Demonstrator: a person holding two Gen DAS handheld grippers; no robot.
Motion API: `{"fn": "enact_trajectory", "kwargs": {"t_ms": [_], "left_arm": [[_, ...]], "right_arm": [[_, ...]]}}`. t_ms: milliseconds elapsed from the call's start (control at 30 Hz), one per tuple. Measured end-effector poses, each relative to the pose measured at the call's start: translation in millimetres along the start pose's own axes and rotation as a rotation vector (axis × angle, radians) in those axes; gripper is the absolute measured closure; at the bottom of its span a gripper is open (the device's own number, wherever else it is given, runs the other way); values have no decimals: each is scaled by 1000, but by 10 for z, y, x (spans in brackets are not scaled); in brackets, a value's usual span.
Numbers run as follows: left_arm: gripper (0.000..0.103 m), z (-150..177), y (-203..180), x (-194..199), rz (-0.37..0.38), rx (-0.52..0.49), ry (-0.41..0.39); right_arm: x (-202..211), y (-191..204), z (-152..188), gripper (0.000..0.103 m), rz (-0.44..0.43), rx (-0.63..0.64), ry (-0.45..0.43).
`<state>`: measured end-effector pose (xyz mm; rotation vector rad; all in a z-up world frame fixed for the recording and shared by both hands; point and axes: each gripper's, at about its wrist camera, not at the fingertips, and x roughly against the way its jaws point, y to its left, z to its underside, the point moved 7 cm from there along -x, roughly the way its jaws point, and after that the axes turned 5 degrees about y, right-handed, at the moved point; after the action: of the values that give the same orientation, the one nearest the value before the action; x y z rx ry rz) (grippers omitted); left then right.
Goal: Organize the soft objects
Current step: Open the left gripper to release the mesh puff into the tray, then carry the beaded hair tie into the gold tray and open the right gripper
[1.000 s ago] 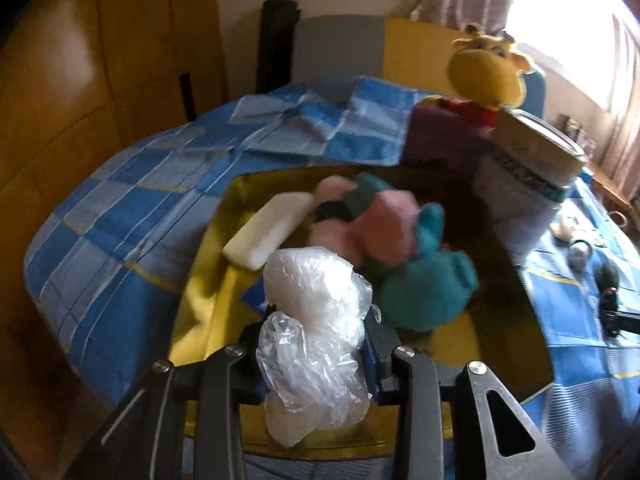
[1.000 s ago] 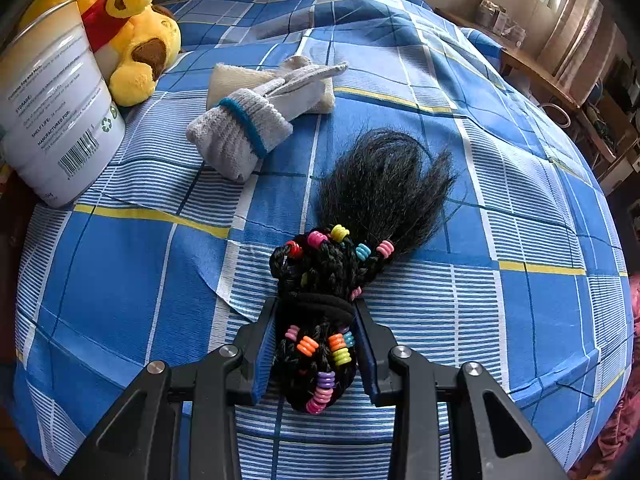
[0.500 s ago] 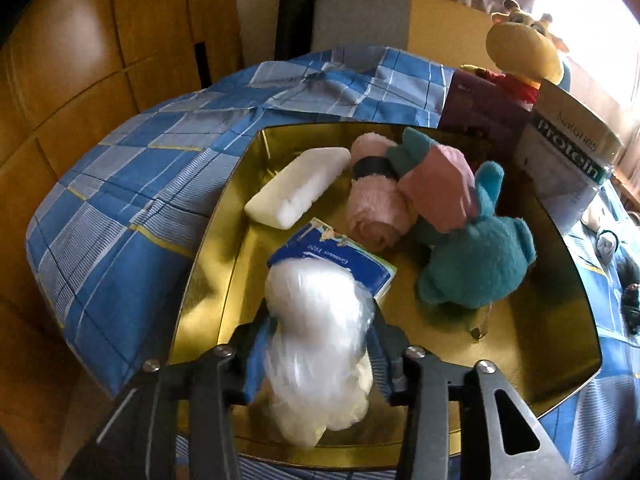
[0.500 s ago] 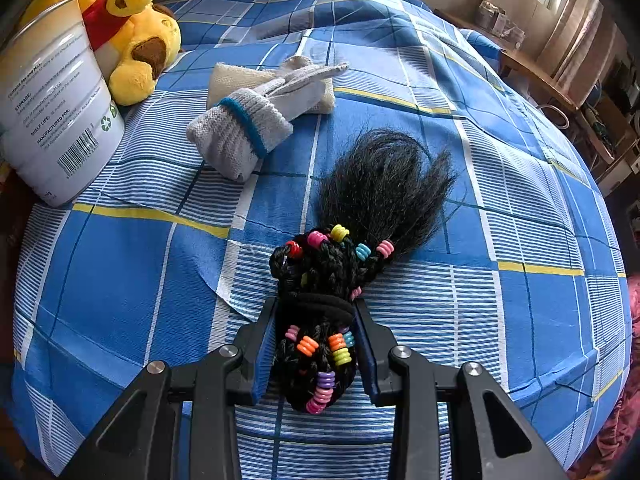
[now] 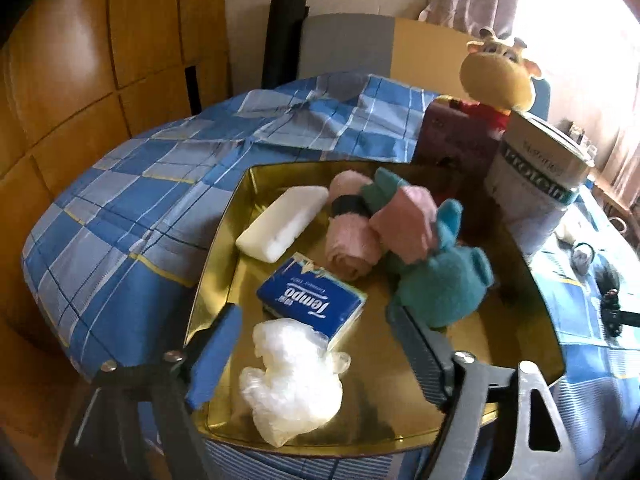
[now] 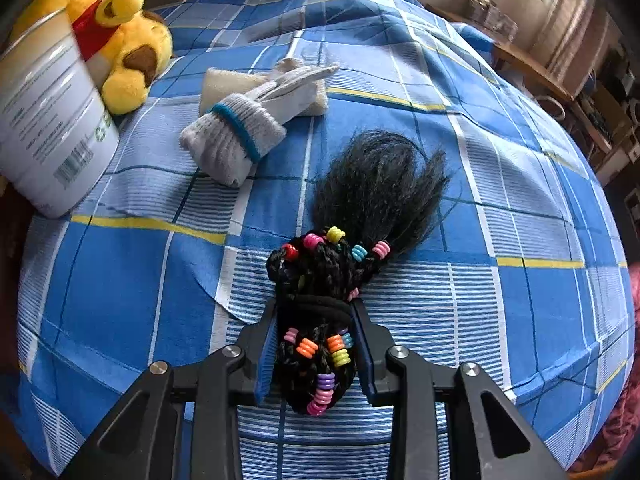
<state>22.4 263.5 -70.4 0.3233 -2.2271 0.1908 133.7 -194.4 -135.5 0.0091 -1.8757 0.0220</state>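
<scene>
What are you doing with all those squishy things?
Someone is tidying soft things into a gold tray. The left gripper has its jaws wide open over a plastic bag lying in the tray, beside a tissue pack, a teal plush and a pink towel. The right gripper is shut on a beaded braid over the blue cloth; a sock waits nearby.
</scene>
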Motion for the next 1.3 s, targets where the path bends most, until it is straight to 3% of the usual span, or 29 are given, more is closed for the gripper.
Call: {"fn": "enact_trajectory", "kwargs": {"t_ms": [200, 300, 500, 700, 833, 900, 1000, 1067, 1167, 1300], "left_arm": [[8, -101, 3, 188, 48, 8, -56], [6, -126, 15, 226, 82, 30, -63], [5, -122, 62, 231, 103, 46, -60], [0, -165, 186, 286, 78, 57, -77], [0, -184, 277, 277, 50, 64, -69], [0, -186, 338, 264, 31, 77, -62], [0, -190, 454, 261, -21, 99, -67], [0, -203, 543, 276, -48, 118, -75], [0, -218, 683, 296, -80, 153, -85], [0, -203, 801, 316, -99, 170, -92]], "right_arm": [[121, -238, -146, 73, -63, -150, -11], [296, -328, -383, 73, -82, -208, -38], [820, -200, -1332, 73, -62, -241, -130], [1533, 548, -2307, 73, -37, -149, -271], [2112, 1463, -2847, 73, -83, -2, -400], [2333, 1972, -2952, 73, -125, 108, -451], [2485, 2659, -2853, 73, -184, 280, -486], [2451, 3151, -2574, 73, -251, 418, -470], [2195, 3631, -1994, 73, -299, 599, -400], [1710, 3993, -1037, 73, -349, 832, -259]]}}
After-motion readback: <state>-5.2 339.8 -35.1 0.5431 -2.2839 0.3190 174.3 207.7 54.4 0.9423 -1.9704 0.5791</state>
